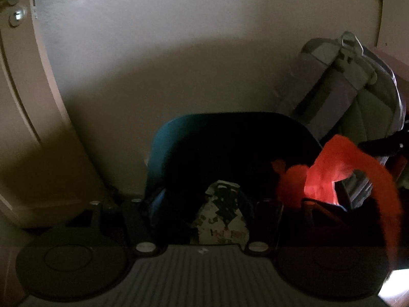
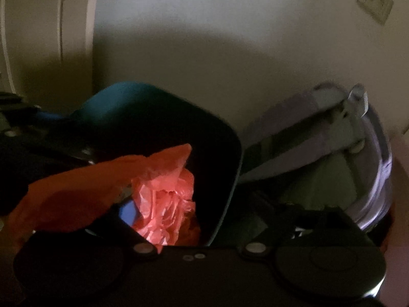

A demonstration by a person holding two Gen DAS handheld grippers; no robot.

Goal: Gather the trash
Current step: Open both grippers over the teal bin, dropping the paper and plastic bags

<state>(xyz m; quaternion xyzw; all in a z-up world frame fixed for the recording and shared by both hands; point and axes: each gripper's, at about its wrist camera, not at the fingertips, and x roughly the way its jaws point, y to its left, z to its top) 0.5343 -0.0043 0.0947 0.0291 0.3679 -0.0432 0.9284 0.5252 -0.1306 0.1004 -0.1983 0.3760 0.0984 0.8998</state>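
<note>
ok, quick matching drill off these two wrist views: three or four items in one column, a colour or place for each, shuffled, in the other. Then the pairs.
Items:
1. bin
2. plastic bag
3. printed wrapper
4. backpack

Matches:
A. red-orange, crumpled
B. grey, leaning on the wall right of the bin
C. teal rim, dark inside
D. pale with dark print, between the left claw's fingers in its view

Pairs: 1-C, 2-A, 3-D, 4-B

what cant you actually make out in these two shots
- Inside of the teal bin: left wrist view, black shadow hides its depth.
- Printed wrapper: print too dim to read.
- Red plastic bag: right wrist view, lower part hidden behind the tool body.
- Grey backpack: blurred, cut by the edge.
</note>
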